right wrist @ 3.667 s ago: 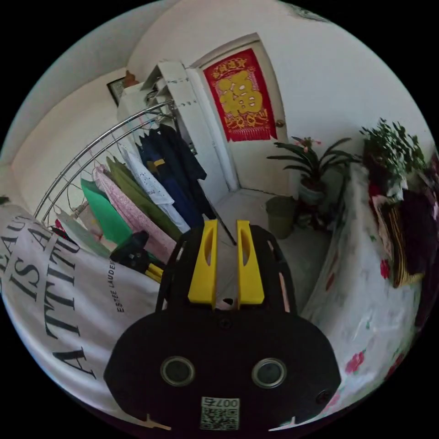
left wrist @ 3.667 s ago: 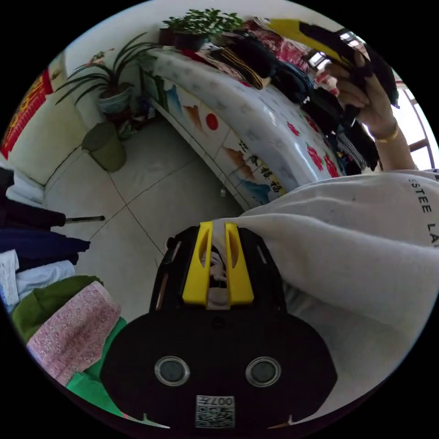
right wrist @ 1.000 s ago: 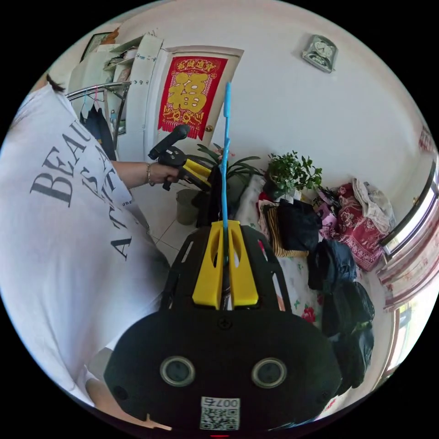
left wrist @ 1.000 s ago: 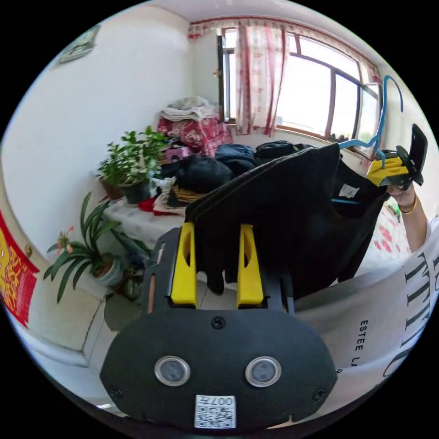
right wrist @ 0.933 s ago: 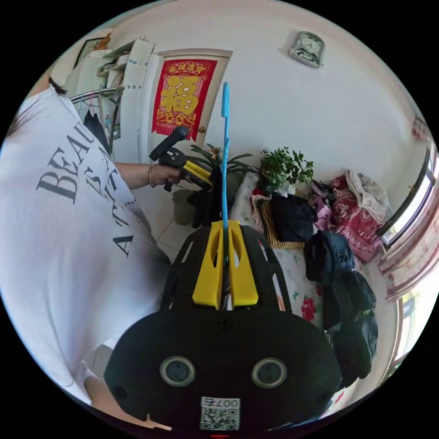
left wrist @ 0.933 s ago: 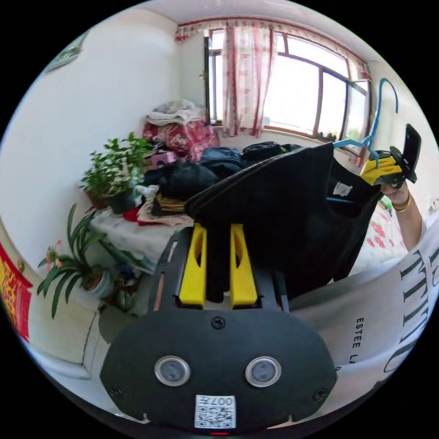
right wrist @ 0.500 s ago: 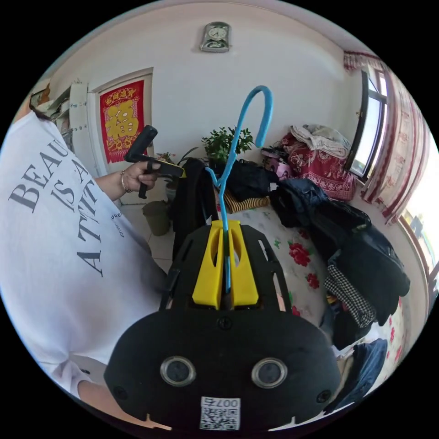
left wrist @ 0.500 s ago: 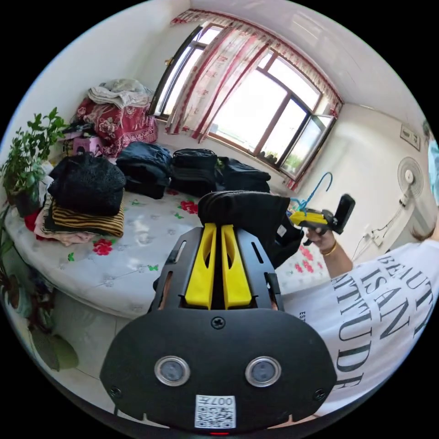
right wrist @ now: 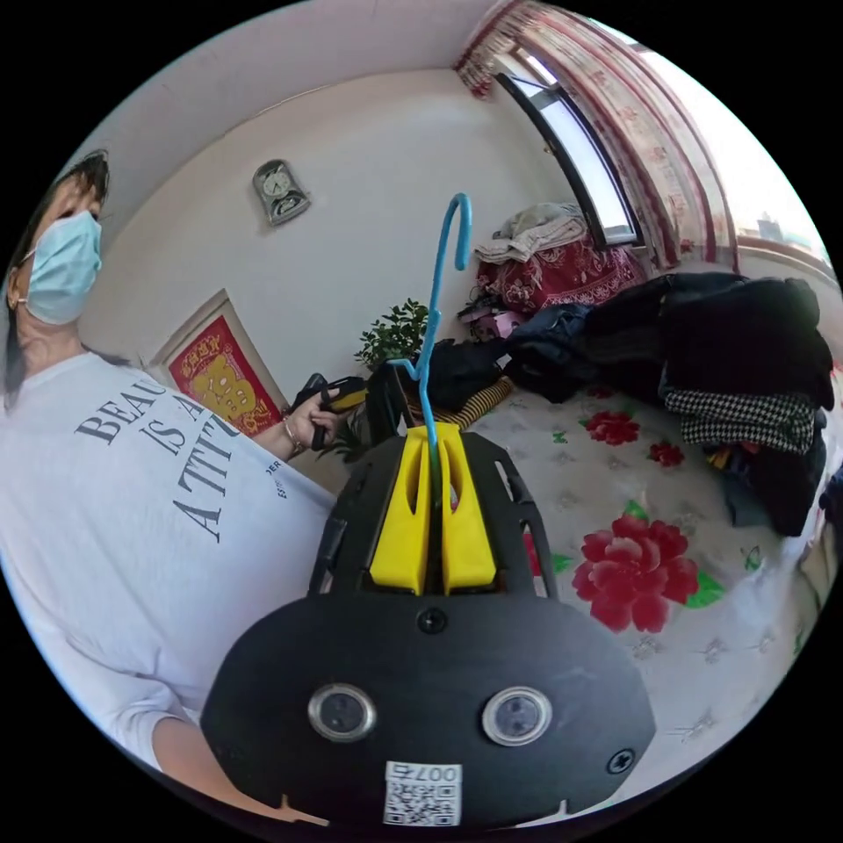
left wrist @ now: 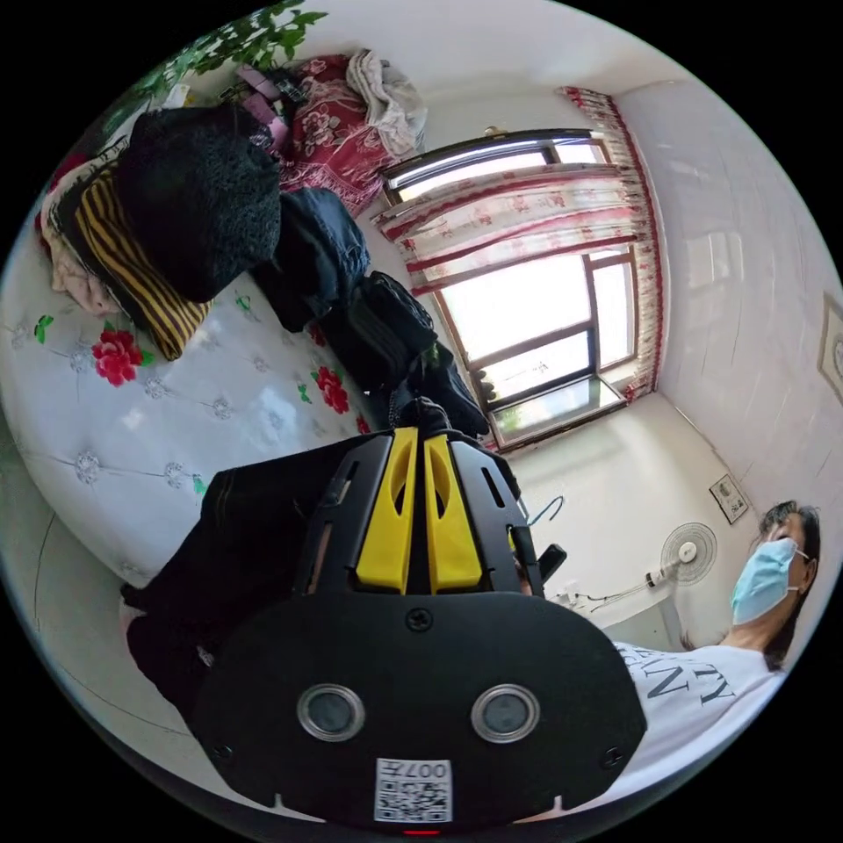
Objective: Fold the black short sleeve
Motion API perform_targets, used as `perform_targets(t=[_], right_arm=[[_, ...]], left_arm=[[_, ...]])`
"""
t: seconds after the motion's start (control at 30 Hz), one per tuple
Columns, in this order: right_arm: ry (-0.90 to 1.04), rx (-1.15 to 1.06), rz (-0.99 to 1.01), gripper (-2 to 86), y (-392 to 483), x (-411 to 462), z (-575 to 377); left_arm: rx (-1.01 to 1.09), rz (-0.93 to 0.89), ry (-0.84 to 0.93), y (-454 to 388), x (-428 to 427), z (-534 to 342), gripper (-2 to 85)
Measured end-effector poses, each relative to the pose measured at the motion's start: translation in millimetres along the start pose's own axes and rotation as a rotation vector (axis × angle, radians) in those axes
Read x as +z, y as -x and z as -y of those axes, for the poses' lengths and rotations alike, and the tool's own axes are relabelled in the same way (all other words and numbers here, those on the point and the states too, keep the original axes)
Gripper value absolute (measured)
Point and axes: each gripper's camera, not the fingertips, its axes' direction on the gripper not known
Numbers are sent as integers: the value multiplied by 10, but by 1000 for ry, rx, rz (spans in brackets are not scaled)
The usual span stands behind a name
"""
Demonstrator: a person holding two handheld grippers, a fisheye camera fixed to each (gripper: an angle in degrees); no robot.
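Two tools: left tool [left wrist: 413, 439] grips one black shirt [left wrist: 228, 544]; right tool [right wrist: 432, 439] one hanger [right wrist: 436, 290] (blue).

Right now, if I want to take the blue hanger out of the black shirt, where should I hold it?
Probably the straight neck below the hook of the blue hanger, from below, where the right gripper already has it: that thin stem stands free above the black shirt.
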Motion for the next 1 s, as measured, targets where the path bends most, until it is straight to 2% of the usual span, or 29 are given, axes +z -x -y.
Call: perform_targets(t=[0.3, 0.33, 0.47, 0.53, 0.6, 0.67, 0.73, 0.8, 0.9, 1.0], right_arm=[[-14, 74, -30, -2, -124, -623, 196], [-11, 81, -28, -2, -136, -688, 211], [136, -33, -90, -2, 23, -636, 402], [173, -47, -118, -2, -10, -589, 475], [198, -44, -88, -1, -93, -612, 549], [128, -48, -65, -1, -163, -890, 643], [65, -41, -40, -1, -258, -1235, 693], [4, 7, -8, -1, -413, -1552, 713], [-57, 111, 22, -2, -725, -1827, 660], [-167, 241, 51, -2, -1062, -2078, 493]], left_arm=[[-30, 54, 100, 1174, 284, 502, -10], [13, 89, 132, 1260, 359, 541, -9], [394, 243, 312, 1051, 736, 499, -9], [408, 230, 322, 1167, 804, 513, -9], [362, 237, 312, 1419, 812, 594, -9], [241, 281, 248, 1874, 658, 776, -9], [105, 226, 191, 2332, 463, 941, -9], [-10, 122, 170, 2768, 385, 1016, -9], [-86, 152, 171, 3154, 531, 938, -10], [-270, 123, 153, 3665, 632, 861, -10]])
